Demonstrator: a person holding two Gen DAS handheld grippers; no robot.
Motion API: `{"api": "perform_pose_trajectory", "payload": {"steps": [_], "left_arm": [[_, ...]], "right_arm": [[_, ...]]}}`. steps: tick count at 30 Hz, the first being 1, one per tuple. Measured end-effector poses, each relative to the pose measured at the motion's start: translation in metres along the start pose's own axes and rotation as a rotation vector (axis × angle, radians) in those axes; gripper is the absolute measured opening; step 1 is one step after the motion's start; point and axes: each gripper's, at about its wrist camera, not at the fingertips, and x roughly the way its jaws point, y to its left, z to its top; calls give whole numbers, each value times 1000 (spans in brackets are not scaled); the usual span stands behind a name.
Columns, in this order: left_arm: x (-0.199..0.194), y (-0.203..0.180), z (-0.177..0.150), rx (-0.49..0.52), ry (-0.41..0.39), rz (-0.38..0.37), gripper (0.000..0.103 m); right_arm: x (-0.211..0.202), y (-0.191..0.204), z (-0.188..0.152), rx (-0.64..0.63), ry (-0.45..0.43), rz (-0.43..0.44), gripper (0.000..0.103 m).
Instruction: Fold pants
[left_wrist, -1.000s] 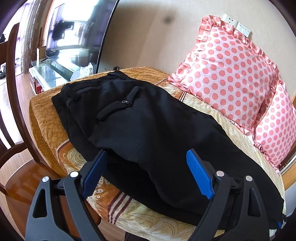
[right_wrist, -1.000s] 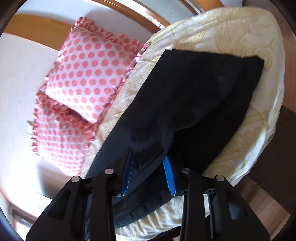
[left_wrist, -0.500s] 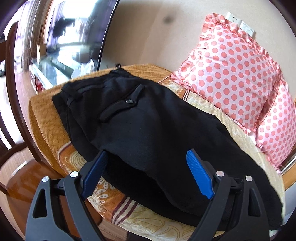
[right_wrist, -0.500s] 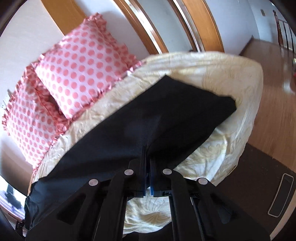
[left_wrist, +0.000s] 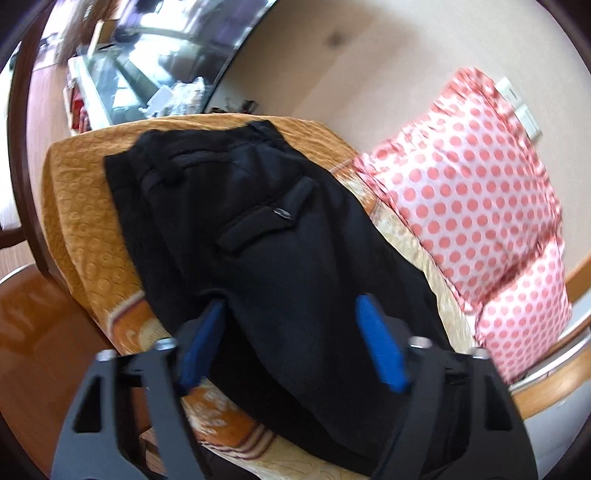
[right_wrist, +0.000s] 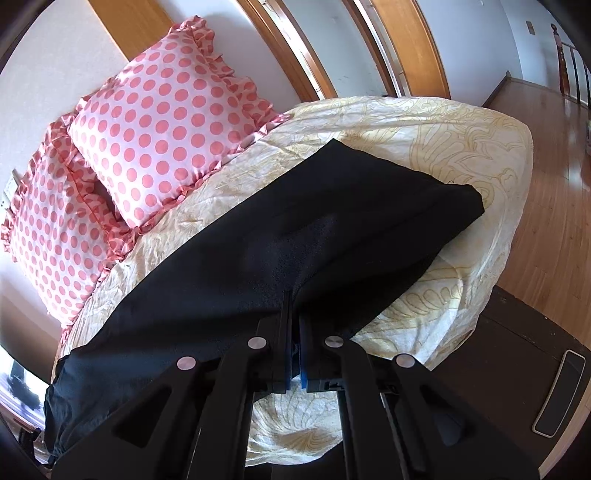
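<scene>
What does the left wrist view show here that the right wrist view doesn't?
Only the left wrist view shows the waistband, the buttoned back pocket and the open left gripper. Only the right wrist view shows the leg ends and the right gripper shut on the pants. Both show the polka-dot pillows.

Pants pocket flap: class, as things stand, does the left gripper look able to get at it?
Probably yes. The left gripper is open over the pants, and nothing lies between it and the pocket flap ahead.
</scene>
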Motion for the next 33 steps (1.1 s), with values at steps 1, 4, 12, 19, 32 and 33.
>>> {"api": "perform_pose_trajectory", "payload": {"steps": [1, 4, 12, 19, 32, 33], "left_arm": [[1, 3, 3, 3, -4, 19, 35], [-2, 5, 6, 39, -10, 24, 15], [-14, 3, -15, 194, -71, 154, 11], [-31, 13, -10, 150, -210, 234, 66], [-27, 44, 13, 82, -229, 308, 1], [-30, 45, 12, 86, -237, 315, 1]], "right_arm": [[1, 0, 0, -2, 0, 1, 3], [1, 1, 1, -11, 2, 1, 3], [0, 3, 0, -37, 5, -3, 3], [2, 2, 0, -34, 3, -6, 3], [2, 2, 0, -41, -4, -11, 3], [2, 2, 0, -41, -4, -10, 3]]}}
